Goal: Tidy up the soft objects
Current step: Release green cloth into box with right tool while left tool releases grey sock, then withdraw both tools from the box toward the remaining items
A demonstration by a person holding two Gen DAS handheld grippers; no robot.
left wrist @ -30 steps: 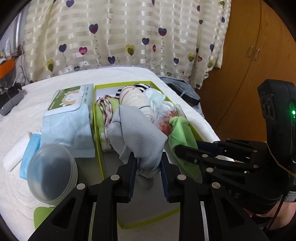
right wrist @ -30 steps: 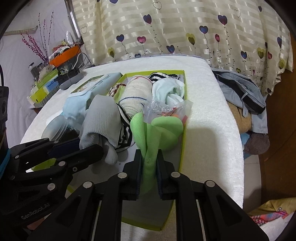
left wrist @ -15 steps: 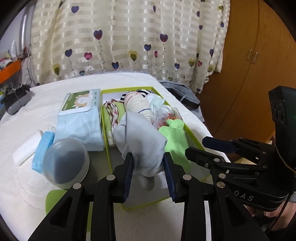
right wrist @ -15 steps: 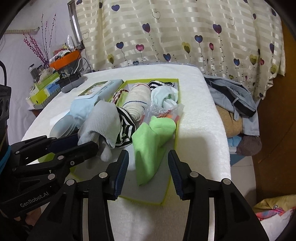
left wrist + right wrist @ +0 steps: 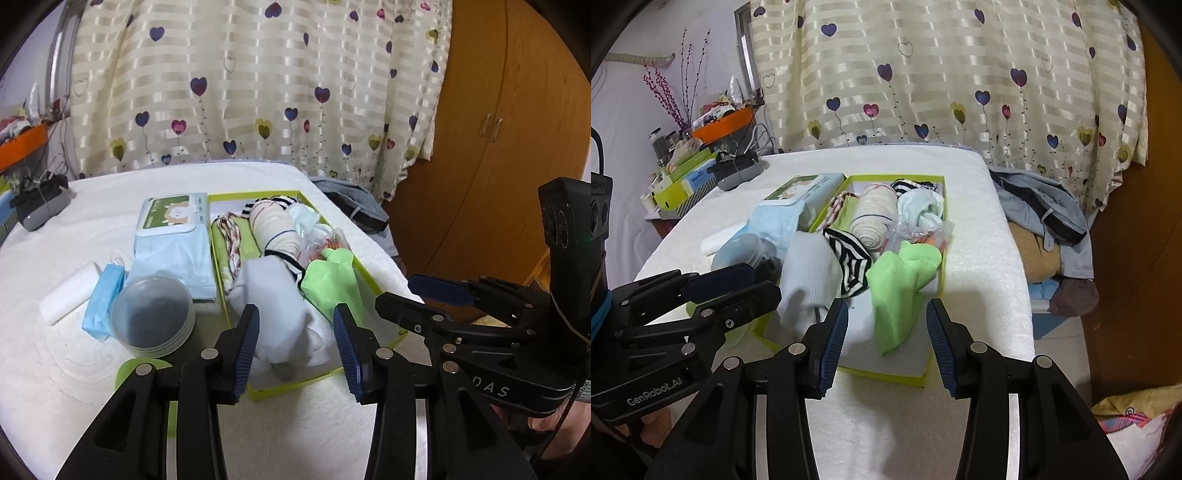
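Both tongs (image 5: pixel 295 343) (image 5: pixel 886 341) wide apart, holding nothing.

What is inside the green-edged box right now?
The green-edged box holds a grey cloth, a lime-green cloth, a striped sock, a cream roll and a crinkly packet. Whatever lies beneath them is covered.

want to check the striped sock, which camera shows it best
The right wrist view. There the black and white striped sock lies in plain sight in the green box, between the grey cloth and the green cloth. In the left wrist view the grey cloth hides most of it; only a striped edge shows.
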